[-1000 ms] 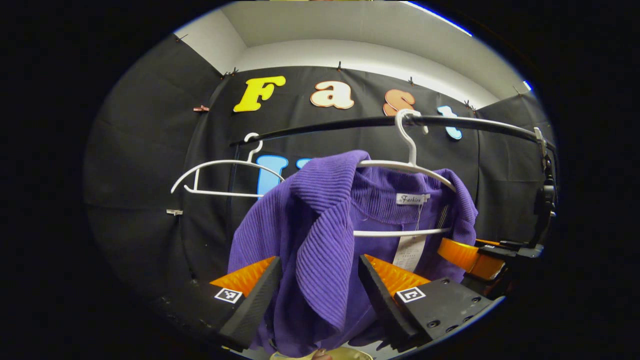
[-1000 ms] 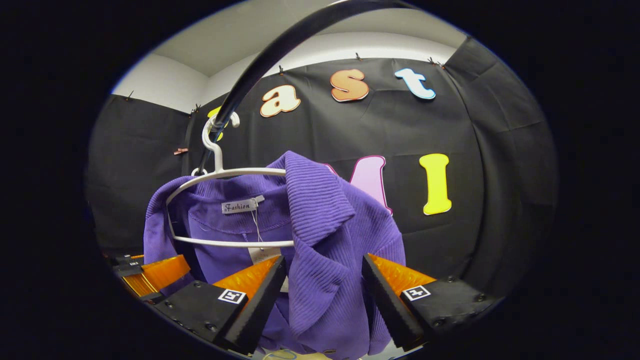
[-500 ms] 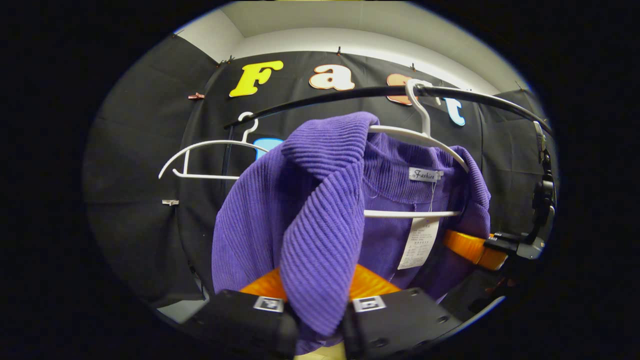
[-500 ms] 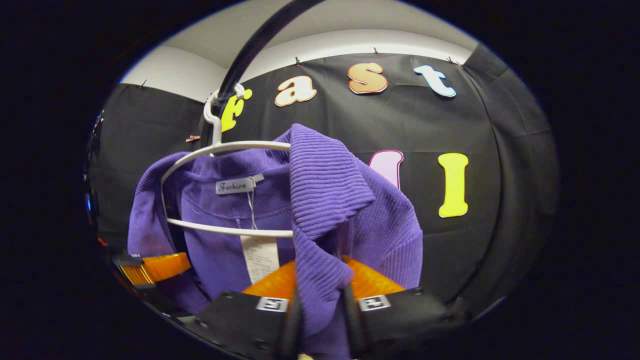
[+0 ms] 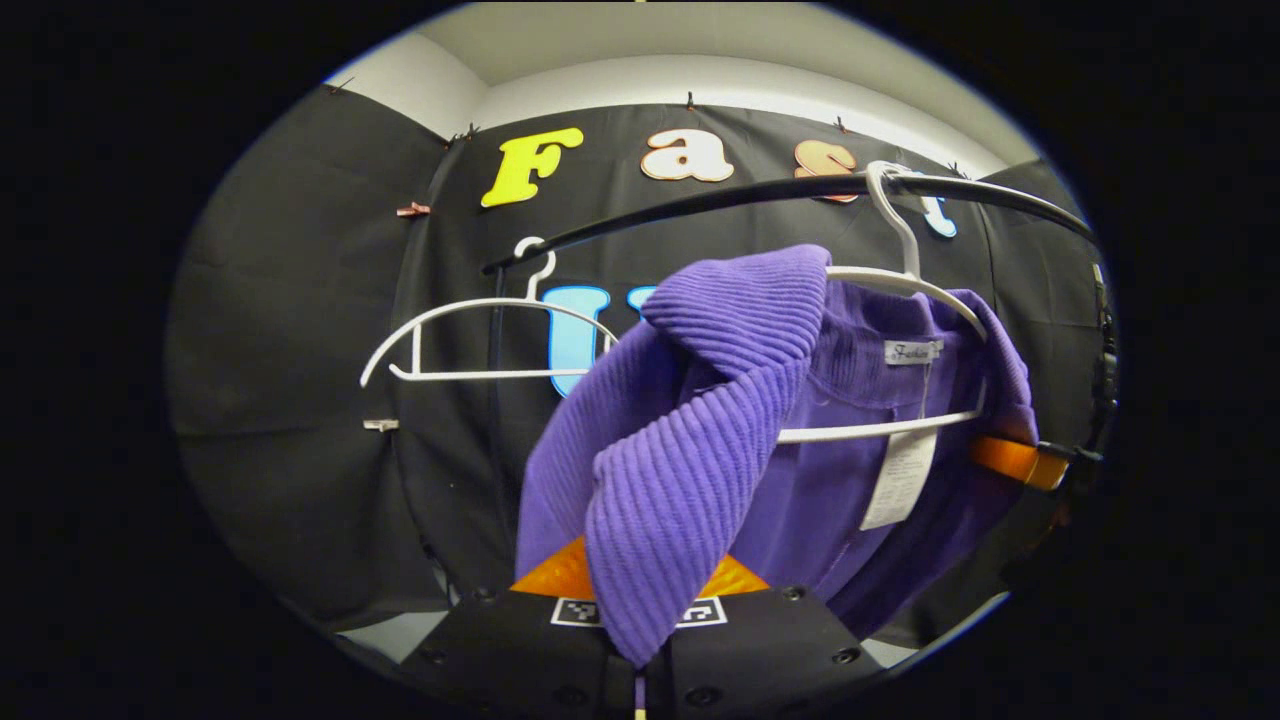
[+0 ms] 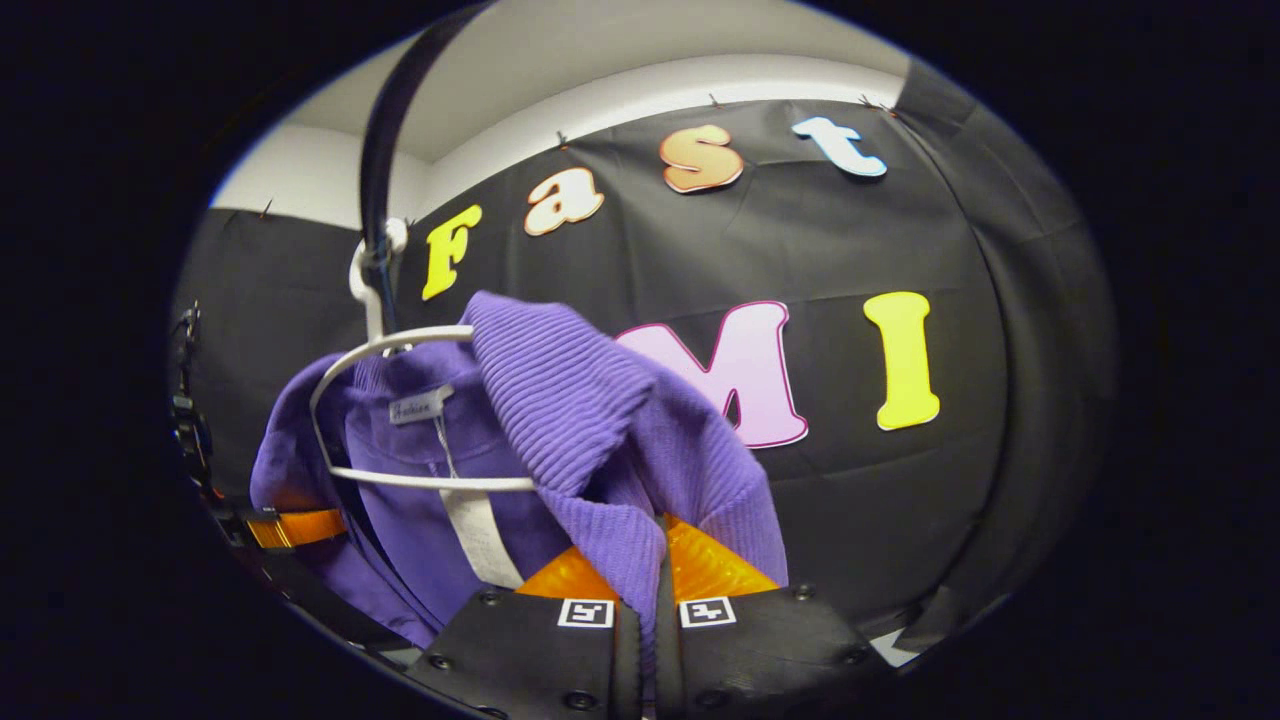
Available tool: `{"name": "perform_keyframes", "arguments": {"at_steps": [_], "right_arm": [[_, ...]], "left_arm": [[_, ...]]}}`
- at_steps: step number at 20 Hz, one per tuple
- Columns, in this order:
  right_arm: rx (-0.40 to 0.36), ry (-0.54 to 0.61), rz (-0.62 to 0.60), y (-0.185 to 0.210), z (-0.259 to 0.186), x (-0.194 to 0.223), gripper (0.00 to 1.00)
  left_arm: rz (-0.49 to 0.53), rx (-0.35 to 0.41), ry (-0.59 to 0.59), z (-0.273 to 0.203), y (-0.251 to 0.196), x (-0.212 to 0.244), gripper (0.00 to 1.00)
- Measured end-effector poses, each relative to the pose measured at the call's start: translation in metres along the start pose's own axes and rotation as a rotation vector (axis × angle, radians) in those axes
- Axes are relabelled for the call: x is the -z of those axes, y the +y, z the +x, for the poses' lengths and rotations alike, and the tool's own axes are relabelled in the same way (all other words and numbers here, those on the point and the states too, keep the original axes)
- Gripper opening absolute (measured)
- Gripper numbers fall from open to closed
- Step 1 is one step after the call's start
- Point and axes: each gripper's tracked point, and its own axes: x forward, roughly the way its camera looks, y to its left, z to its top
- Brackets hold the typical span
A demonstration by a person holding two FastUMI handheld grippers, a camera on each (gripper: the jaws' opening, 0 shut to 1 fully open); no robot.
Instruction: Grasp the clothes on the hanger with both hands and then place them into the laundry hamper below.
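While the purple top [image 5: 700, 430] hangs on a white hanger [image 5: 905, 285] on the black rail [image 5: 760, 190], both tools pinch it. Left tool [image 5: 638, 625] is clamped on the front flap by the collar, w/ fingers tight together on the cloth. Right tool [image 6: 648, 615] is clamped on the other flap the same way. A 2nd white hanger [image 5: 480, 340], bare, hangs on the rail nearer its left end.

Purple ribbed jacket [image 5: 700, 450], white hanger [image 5: 900, 300], black rail [image 5: 700, 205]
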Motion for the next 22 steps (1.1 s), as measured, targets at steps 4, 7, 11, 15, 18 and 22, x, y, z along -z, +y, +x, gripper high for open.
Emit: {"name": "perform_keyframes", "arguments": {"at_steps": [4, 7, 11, 15, 18, 22], "right_arm": [[0.037, -0.057, 0.011, -0.017, -0.006, -0.025, 0.05], [0.058, -0.103, 0.008, -0.026, -0.011, -0.046, 0.09], [0.085, -0.136, 0.010, -0.037, -0.008, -0.058, 0.09], [0.112, -0.189, -0.002, -0.048, 0.001, -0.077, 0.09], [0.120, -0.202, 0.014, -0.056, 0.012, -0.080, 0.09], [0.103, -0.168, -0.025, -0.058, 0.035, -0.067, 0.05]], "left_arm": [[0.051, -0.059, -0.030, -0.004, 0.025, -0.021, 0.10], [0.104, -0.101, -0.080, -0.012, 0.040, -0.041, 0.10], [0.107, -0.120, -0.121, -0.015, 0.049, -0.065, 0.10], [0.132, -0.138, -0.167, -0.007, 0.062, -0.091, 0.10], [0.129, -0.137, -0.196, 0.011, 0.072, -0.109, 0.09], [0.120, -0.105, -0.159, 0.046, 0.076, -0.091, 0.09]]}}
